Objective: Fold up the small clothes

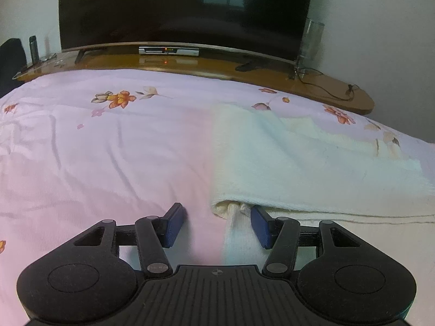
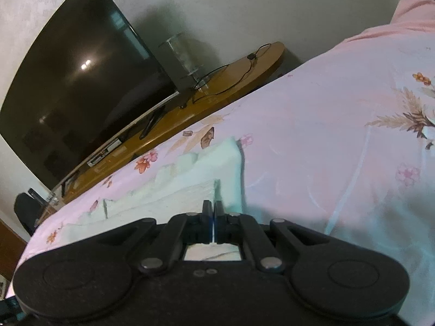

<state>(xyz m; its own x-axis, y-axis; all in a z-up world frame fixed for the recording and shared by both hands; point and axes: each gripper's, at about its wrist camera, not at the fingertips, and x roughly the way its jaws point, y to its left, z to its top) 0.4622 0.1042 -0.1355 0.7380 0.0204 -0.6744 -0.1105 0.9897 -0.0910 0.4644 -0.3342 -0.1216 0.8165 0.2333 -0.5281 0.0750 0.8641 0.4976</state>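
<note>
A white terry cloth [image 1: 299,163] lies folded over itself on the pink flowered bedsheet [image 1: 108,149], to the right in the left wrist view. My left gripper [image 1: 218,225] stands open low over the sheet at the cloth's near left corner. A strip of the lower layer runs between its blue pads [image 1: 261,226] without being pressed. In the right wrist view the cloth [image 2: 190,190] stretches away to the left. My right gripper [image 2: 213,212] is shut, and the corner of the cloth's upper layer runs straight down into its closed fingertips.
Beyond the bed's far edge stands a long wooden TV bench [image 1: 217,65] with a big dark television [image 1: 176,8], a set-top box, a clear glass vase [image 1: 311,40], a loose black cable [image 1: 326,87] and a bottle [image 1: 33,49]. A dark chair [image 1: 9,59] stands at the far left.
</note>
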